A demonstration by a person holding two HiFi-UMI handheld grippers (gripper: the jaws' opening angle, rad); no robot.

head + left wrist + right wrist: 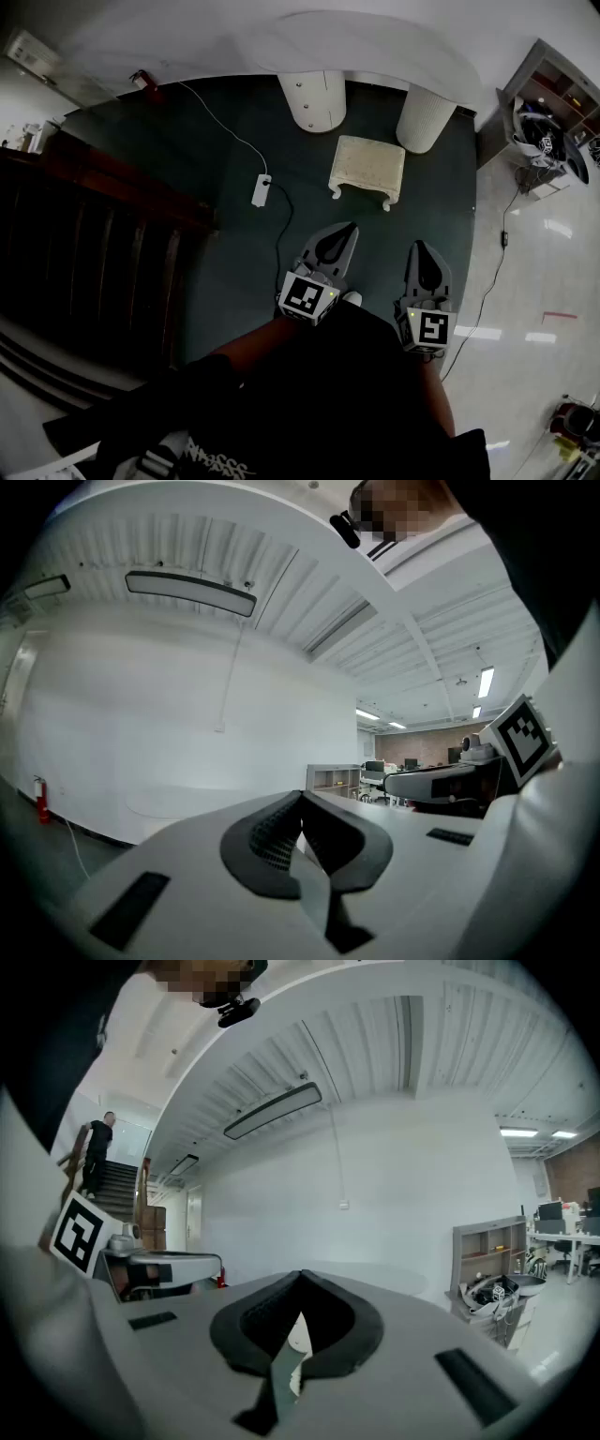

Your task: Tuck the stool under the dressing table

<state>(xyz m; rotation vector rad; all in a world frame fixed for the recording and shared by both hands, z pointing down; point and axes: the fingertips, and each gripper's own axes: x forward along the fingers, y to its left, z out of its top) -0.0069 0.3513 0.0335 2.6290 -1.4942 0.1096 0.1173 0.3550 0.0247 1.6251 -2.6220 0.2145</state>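
Note:
A small cream stool [367, 169] with curved legs stands on the dark green carpet, out in front of the white dressing table [375, 47], whose two round pedestals [314, 98] rise just behind it. My left gripper [349, 231] and right gripper [421, 249] hover side by side short of the stool, both shut and holding nothing. In the left gripper view the left gripper [300, 797] has its tips pressed together, with the table top pale beyond. The right gripper [300, 1277] looks the same in the right gripper view.
A white power strip [262, 190] with its cable lies on the carpet left of the stool. A dark wooden staircase [84, 244] fills the left. A shelf unit [553, 122] with bags stands at the right on glossy white floor [544, 281].

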